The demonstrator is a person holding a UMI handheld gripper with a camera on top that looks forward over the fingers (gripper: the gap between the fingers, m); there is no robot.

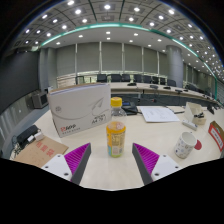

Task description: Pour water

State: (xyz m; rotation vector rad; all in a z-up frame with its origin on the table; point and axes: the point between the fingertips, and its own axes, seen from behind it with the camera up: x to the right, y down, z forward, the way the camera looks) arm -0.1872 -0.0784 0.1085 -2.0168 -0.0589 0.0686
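A bottle [116,128] with a white cap and a yellow-orange label stands upright on the pale table [115,170], just ahead of my fingers and about centred between them. A white paper cup [184,147] with a dark pattern stands on the table to the right of the bottle, beyond the right finger. My gripper [111,158] is open and empty, its two magenta pads [78,157] spread wide, short of the bottle and not touching it.
A white upright sign or box [80,107] stands left of the bottle. A brown paper item [40,151] lies at the left. Papers [158,114] lie behind right, and a red-edged object [216,134] at the far right. Rows of desks and chairs fill the room behind.
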